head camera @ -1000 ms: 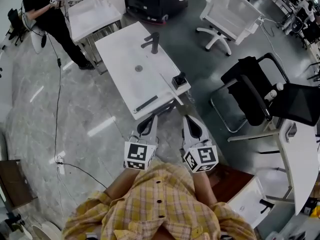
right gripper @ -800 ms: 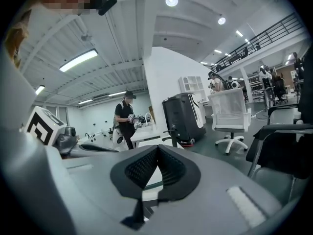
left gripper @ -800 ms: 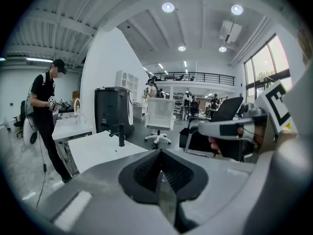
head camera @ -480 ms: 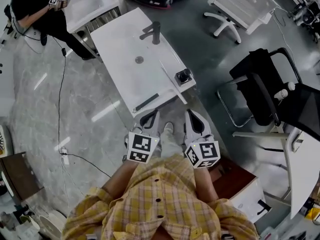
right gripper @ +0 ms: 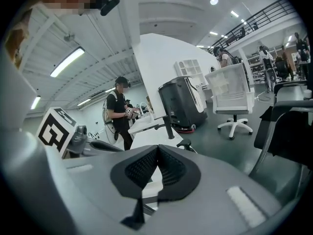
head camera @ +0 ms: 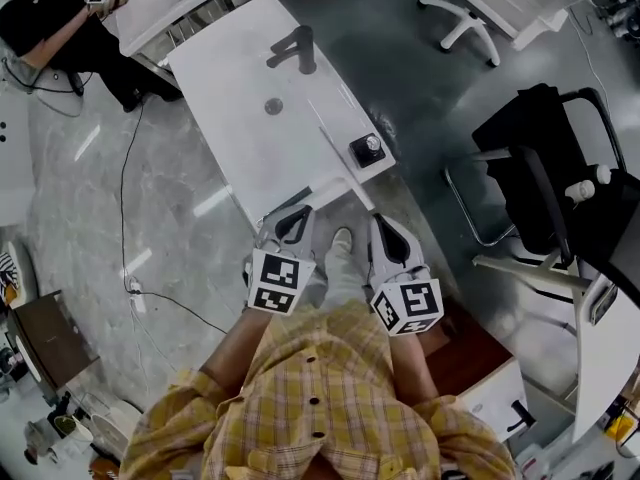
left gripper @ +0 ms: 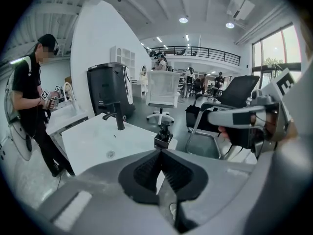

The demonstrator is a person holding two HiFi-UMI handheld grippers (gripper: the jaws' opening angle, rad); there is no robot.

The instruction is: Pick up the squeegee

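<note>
Both grippers hang over the near end of a white desk (head camera: pixel 235 128), held side by side in front of the person's plaid shirt (head camera: pixel 330 398). The left gripper (head camera: pixel 294 216) has its jaws pressed together with nothing between them; its own view shows the ribbed pads meeting at the tip. The right gripper (head camera: pixel 386 230) is likewise closed and empty, its pads touching along their length.

The squeegee (head camera: pixel 303 195) lies on the desk's near edge, directly ahead of the left gripper's tips and partly covered by them in the head view; whether the two touch cannot be told. It sits ahead and to the left of the right gripper, apart from it.

A black soap dispenser (head camera: pixel 368 149) stands on the desk corner ahead of the right gripper. Further beyond the left gripper are the sink drain (head camera: pixel 273 106) and, past it, a dark faucet (head camera: pixel 292 46).
</note>
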